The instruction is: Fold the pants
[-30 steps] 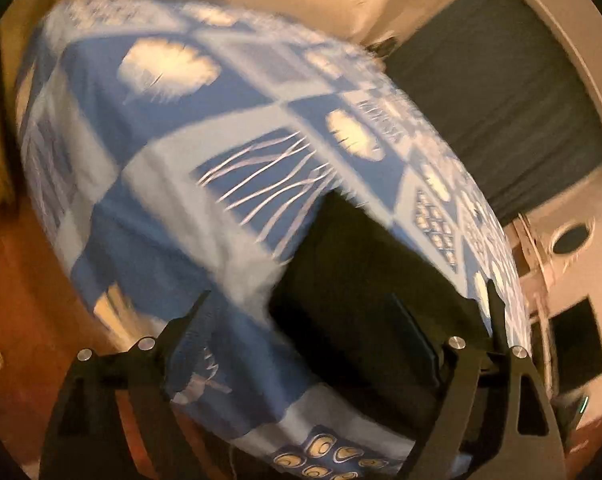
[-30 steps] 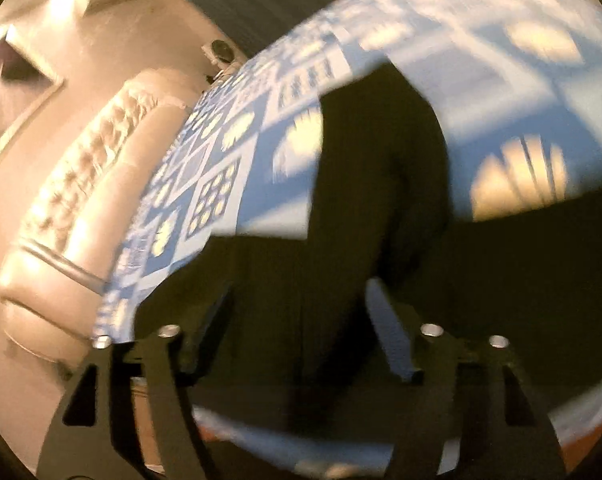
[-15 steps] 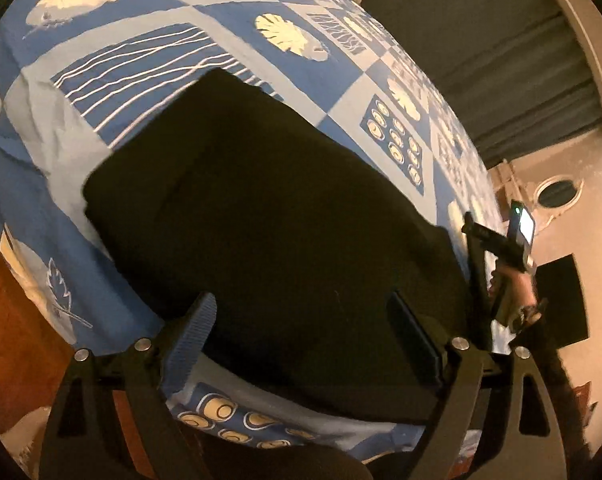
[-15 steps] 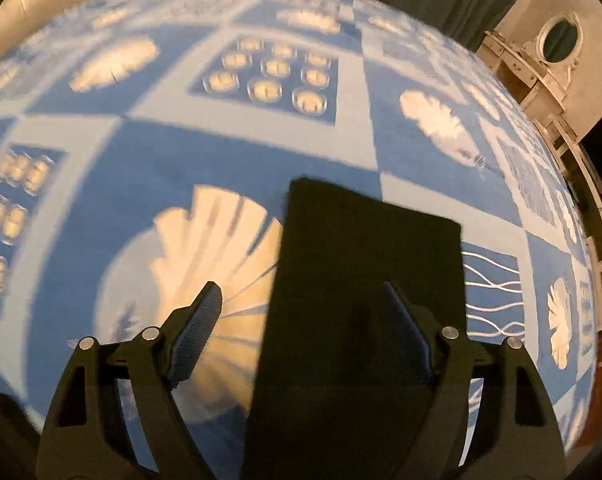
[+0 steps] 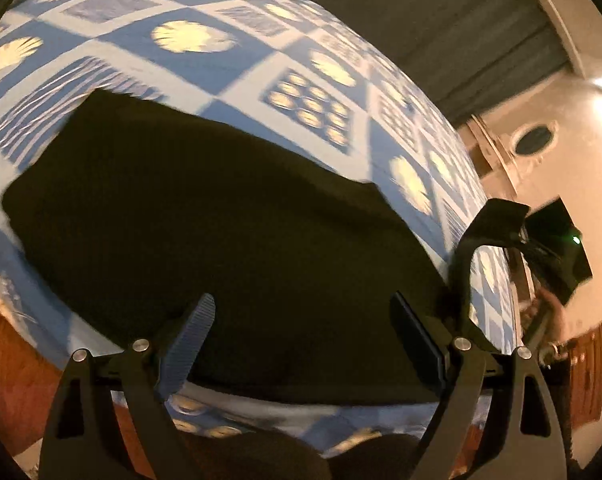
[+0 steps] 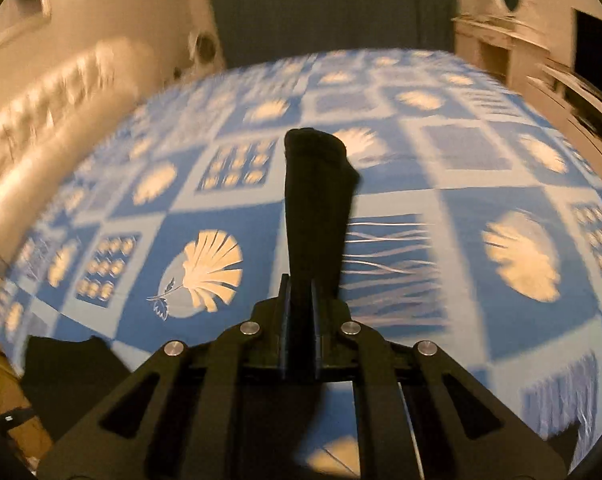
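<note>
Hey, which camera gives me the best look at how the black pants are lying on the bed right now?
The left wrist view. There the black pants spread as one broad dark slab across the blue patterned bedspread, edges visible. The right wrist view shows only a narrow strip of them pinched in the right gripper.

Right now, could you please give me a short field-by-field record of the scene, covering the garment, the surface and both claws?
garment: black pants, lying mostly flat, one end lifted
surface: blue and white shell-patterned bedspread
left claw: open, above the pants' near edge, gripping nothing
right claw: shut on a bunched strip of the pants, held off the bed
background: dark curtain, tufted headboard
</note>
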Demonstrator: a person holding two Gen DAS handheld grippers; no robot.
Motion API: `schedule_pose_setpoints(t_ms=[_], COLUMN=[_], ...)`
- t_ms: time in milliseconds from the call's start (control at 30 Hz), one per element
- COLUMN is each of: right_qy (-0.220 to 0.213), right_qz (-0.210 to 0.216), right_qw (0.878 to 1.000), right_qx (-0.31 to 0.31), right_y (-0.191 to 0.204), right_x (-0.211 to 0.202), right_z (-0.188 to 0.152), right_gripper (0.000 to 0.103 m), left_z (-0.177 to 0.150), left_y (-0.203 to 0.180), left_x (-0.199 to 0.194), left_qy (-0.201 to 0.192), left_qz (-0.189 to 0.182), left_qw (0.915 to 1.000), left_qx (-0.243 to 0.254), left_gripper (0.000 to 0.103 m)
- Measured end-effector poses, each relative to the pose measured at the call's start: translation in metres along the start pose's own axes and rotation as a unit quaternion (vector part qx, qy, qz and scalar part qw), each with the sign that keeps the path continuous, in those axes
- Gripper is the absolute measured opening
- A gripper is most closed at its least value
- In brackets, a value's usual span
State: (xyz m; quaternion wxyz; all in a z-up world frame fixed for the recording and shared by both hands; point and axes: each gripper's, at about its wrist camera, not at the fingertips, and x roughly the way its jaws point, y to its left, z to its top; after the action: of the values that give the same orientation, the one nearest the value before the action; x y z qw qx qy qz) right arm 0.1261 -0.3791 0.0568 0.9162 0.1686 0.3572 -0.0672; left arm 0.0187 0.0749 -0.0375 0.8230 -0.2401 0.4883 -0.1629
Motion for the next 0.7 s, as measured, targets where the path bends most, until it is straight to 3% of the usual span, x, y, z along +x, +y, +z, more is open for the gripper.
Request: schedule_pose_setpoints(t_ms=[167,267,400,533,700], right_qy=[-0.033,-0.030,0.015,0.029,0.052], right_qz=[0.001,0.002,0.007,0.020,0.043], right_qw=[0.997,0.993,0.985,0.975,0.952], right_qx=[0.064,0.116,0.174,0.217,0.298], right_y=[-0.076,-0.120,-0.164,-0.191,-0.223], right_x=[-0.085,-0.116,-0.118,-0.118,-0.108], right_z=[-0.043,-0.081,-0.137,-0.173,-0.216], right_gripper=[0.008,0.008,0.008,0.008,0.008], left_z=[-0.010,-0.016,-0.028,-0.046,-0.061], left_y=[-0.050,-0.069,-0.090,-0.108,-0.112], left_x=[0.015,0.021,0.042,0.068,0.086], left_qy=[0.029,0.036,0.058,0.086,0.098], left_qz=[-0.008,-0.018,-0.038,-0.038,-0.033], left_qw=[0.9977,0.9973,0.9969,0.9946,0.9937], left_qx=[0.061,0.061,0.038,0.043,0.043], left_gripper=[0.088,0.088,0.088,0.088,0.088])
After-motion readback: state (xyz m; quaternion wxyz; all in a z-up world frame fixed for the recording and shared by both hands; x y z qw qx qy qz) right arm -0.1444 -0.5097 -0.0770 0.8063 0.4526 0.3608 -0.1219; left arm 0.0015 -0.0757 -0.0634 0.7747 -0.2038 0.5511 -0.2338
